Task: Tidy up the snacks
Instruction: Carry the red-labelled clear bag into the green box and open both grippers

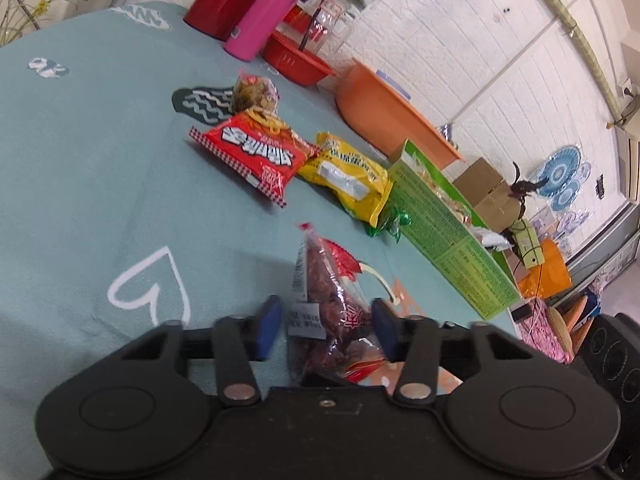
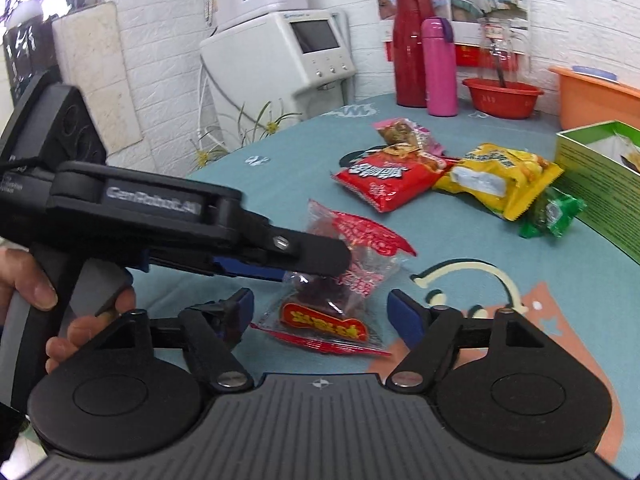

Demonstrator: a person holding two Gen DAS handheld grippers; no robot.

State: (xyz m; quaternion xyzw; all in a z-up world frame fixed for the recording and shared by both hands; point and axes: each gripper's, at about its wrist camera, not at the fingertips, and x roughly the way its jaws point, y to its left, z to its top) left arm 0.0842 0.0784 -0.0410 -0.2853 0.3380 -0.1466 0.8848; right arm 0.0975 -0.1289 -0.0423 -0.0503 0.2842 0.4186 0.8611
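A clear bag of red dates [image 1: 332, 304] lies on the teal tablecloth between the blue pads of my left gripper [image 1: 326, 326], whose jaws stand open around it with gaps on both sides. In the right wrist view the same bag [image 2: 344, 280] lies just ahead of my right gripper [image 2: 320, 312], which is open and empty. The left gripper [image 2: 304, 256] reaches over the bag from the left there. Beyond lie a red noodle pack [image 1: 252, 152], a yellow snack bag [image 1: 348, 176], a small green packet [image 1: 390, 222] and a brown snack bag [image 1: 256, 94]. A green box [image 1: 444, 220] stands open at the right.
At the table's far edge stand a red thermos [image 2: 412, 44], a pink bottle [image 2: 440, 64], a red basin [image 2: 502, 96] and an orange basin [image 2: 596, 96]. A white appliance [image 2: 280, 56] and a plant stand beyond the table's left edge. A cardboard box [image 1: 486, 188] sits behind the green box.
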